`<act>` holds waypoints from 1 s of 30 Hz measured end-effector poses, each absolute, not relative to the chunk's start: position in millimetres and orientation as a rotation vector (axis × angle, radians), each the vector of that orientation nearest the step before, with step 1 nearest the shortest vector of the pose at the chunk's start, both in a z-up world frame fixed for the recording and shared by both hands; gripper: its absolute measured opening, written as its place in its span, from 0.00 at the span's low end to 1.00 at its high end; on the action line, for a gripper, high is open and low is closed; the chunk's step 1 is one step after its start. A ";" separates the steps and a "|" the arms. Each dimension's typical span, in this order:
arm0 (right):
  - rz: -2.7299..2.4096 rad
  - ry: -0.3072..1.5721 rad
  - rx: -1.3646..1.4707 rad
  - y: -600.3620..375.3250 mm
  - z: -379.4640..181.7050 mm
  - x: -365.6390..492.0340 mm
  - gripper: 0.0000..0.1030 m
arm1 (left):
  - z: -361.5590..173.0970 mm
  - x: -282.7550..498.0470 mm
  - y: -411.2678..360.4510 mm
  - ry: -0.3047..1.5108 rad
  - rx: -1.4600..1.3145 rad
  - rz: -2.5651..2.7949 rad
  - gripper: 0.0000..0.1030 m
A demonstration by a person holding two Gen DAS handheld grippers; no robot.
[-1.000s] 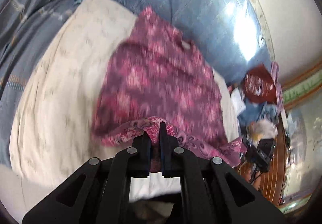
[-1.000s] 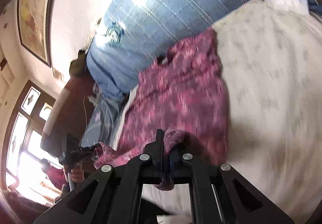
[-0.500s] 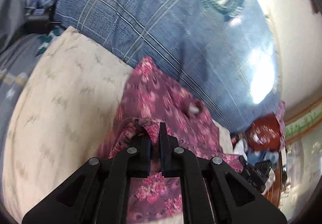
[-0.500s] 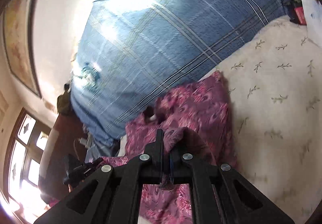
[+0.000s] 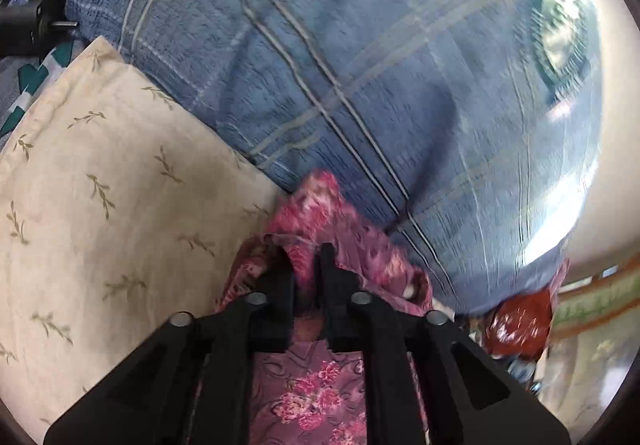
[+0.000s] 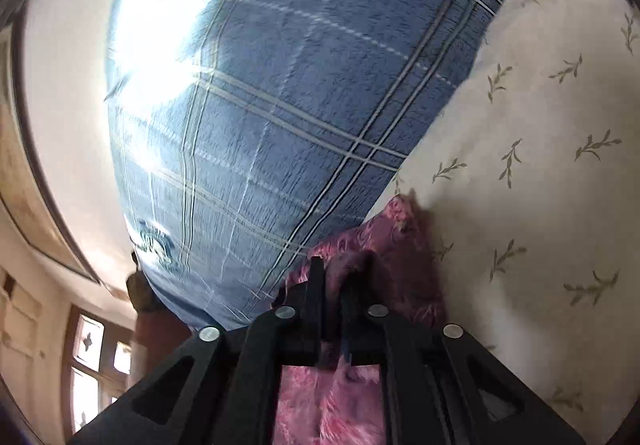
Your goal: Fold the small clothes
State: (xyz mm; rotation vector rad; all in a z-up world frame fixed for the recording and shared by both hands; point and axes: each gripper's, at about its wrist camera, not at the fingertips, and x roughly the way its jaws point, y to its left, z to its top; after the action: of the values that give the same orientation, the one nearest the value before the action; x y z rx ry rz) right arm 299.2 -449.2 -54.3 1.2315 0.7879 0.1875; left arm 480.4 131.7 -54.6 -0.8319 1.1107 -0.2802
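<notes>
A small purple-pink patterned garment (image 5: pixel 320 397) lies on a cream leaf-print cloth (image 5: pixel 100 205). My left gripper (image 5: pixel 306 257) is shut on a fold of the garment's edge, low over the garment's far end. In the right wrist view my right gripper (image 6: pixel 334 269) is shut on another fold of the same garment (image 6: pixel 392 245), also near its far end by the cream cloth (image 6: pixel 540 165). Most of the garment is hidden under the grippers.
A large blue plaid cushion (image 5: pixel 380 65) rises just beyond the garment; it fills the right wrist view (image 6: pixel 280 105) too. A dark red object (image 5: pixel 520 321) sits at the right. A window (image 6: pixel 92 365) and wooden frame are at lower left.
Both grippers have carried the held garment edge forward over the garment toward the blue cushion. The garment's spread body has passed under the grippers and the cushion looms much closer.
</notes>
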 end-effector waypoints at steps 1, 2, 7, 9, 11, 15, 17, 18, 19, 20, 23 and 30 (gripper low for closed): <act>0.141 0.813 1.240 -453.5 -58.2 300.3 0.19 | -57.9 483.0 135.9 1.138 -0.841 -0.249 0.17; 0.096 0.817 1.253 -459.0 -61.1 297.2 0.21 | -58.4 483.3 139.6 1.149 -0.833 -0.232 0.29; 0.081 0.819 1.164 -466.4 -50.9 277.2 0.33 | -37.1 468.9 159.1 1.087 -0.770 -0.273 0.48; 0.097 0.871 1.084 -459.3 -47.7 282.5 0.37 | -28.7 460.8 153.9 1.082 -0.710 -0.343 0.59; 0.121 0.958 0.932 -441.9 -43.3 292.4 0.37 | -26.1 452.3 138.1 1.117 -0.604 -0.417 0.59; 0.134 1.088 0.552 -402.6 -33.1 307.4 0.35 | -27.7 431.4 87.2 1.159 -0.236 -0.498 0.59; 0.121 1.107 0.381 -382.9 -28.6 321.3 0.34 | -31.3 432.6 61.6 1.152 -0.088 -0.479 0.59; 0.127 1.104 0.386 -381.8 -28.2 326.0 0.32 | -33.5 438.5 50.7 1.155 -0.064 -0.464 0.59; 0.122 1.096 0.412 -383.6 -27.2 334.2 0.30 | -35.1 446.1 41.3 1.159 -0.063 -0.451 0.59; 0.106 1.067 0.457 -389.0 -24.8 343.5 0.29 | -35.9 455.7 34.4 1.151 -0.069 -0.430 0.57; 0.028 0.970 0.646 -420.6 -22.9 356.2 0.33 | -32.0 490.4 36.8 1.101 -0.120 -0.247 0.47; 0.041 0.954 0.725 -448.6 -24.2 327.2 0.37 | -15.8 493.1 111.6 1.040 -0.415 -0.219 0.49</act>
State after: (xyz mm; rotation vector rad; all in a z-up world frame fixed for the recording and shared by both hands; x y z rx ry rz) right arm 327.2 -448.6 -24.2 0.7254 0.9544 0.0413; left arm 493.1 111.5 -15.8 -0.4148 1.0399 -0.2189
